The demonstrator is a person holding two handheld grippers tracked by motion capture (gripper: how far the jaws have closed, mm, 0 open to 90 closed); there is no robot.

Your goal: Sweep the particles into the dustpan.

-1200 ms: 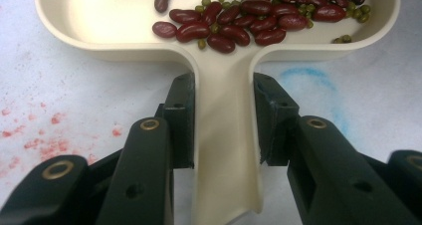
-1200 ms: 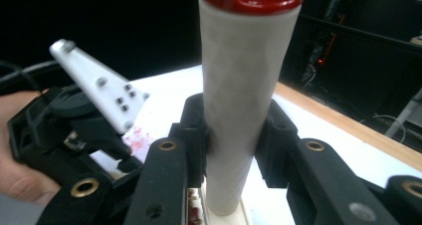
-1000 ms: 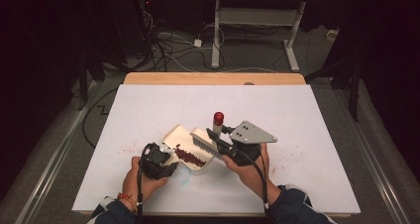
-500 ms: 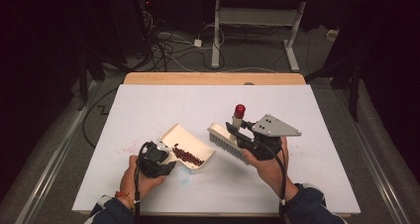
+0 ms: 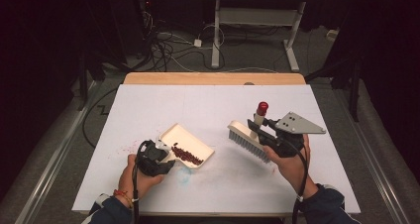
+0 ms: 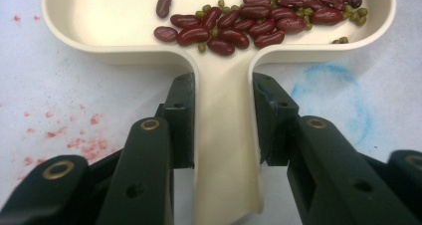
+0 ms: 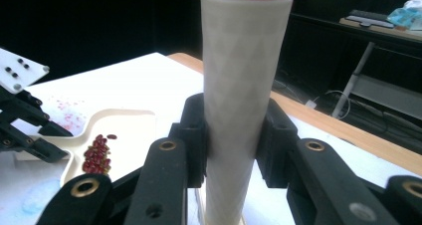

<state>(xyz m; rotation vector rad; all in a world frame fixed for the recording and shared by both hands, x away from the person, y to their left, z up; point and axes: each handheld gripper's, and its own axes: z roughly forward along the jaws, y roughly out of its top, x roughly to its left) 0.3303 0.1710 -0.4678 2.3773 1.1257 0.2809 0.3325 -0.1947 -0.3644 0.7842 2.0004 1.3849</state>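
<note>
A cream dustpan (image 5: 193,142) lies on the white table (image 5: 208,105), left of centre, with red kidney beans (image 5: 185,154) and small green beans in it. My left gripper (image 5: 161,157) is shut on its handle (image 6: 226,150); the beans (image 6: 249,21) lie along the pan's inner wall (image 6: 119,46). My right gripper (image 5: 262,132) is shut on the white, red-capped handle (image 7: 244,85) of a brush (image 5: 247,140). The brush is held off the table to the right of the dustpan, bristles down. In the right gripper view the dustpan (image 7: 124,123) lies to the lower left.
Red stains (image 5: 126,147) mark the table left of the dustpan, and a faint blue ring (image 6: 333,93) lies by its handle. A wooden strip (image 5: 213,78) runs along the table's far edge. Cables and desk legs (image 5: 215,35) fill the dark floor beyond.
My right gripper has carried the brush to the right, away from the dustpan. The left gripper and the dustpan have stayed in place.
</note>
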